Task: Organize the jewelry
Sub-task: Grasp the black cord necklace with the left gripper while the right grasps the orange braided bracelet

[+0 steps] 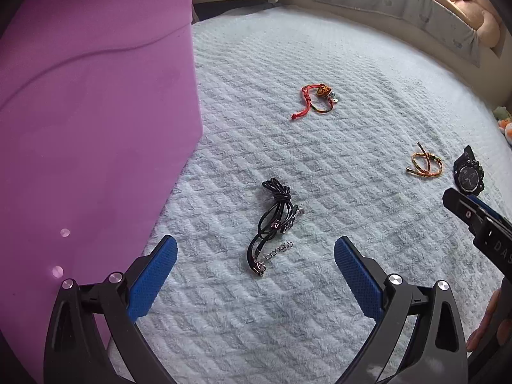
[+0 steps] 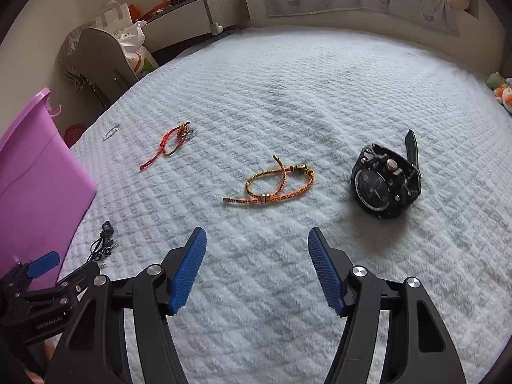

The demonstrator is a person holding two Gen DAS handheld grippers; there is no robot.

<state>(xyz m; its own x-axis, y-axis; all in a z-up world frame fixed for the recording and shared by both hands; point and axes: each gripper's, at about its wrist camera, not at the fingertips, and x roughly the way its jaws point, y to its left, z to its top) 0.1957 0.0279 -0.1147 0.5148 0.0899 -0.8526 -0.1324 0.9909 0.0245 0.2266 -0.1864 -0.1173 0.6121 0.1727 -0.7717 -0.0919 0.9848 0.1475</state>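
- The left claw [image 1: 256, 256] is spread wide with nothing between its blue pads, hovering over the black cord necklace [image 1: 275, 220], which lies on the white bed cover [image 1: 320, 304] just ahead of its fingertips.
- The right claw [image 2: 257, 249] is also spread and empty, above the cover; the orange braided bracelet [image 2: 272, 185] lies just beyond it.
- The black watch [image 2: 384, 182] sits on its side to the right of the orange bracelet.
- The red cord bracelet [image 2: 169, 147] lies farther back, apart from the others.
- A purple bin [image 2: 35, 172] stands at the left edge of the bed, beside the necklace.
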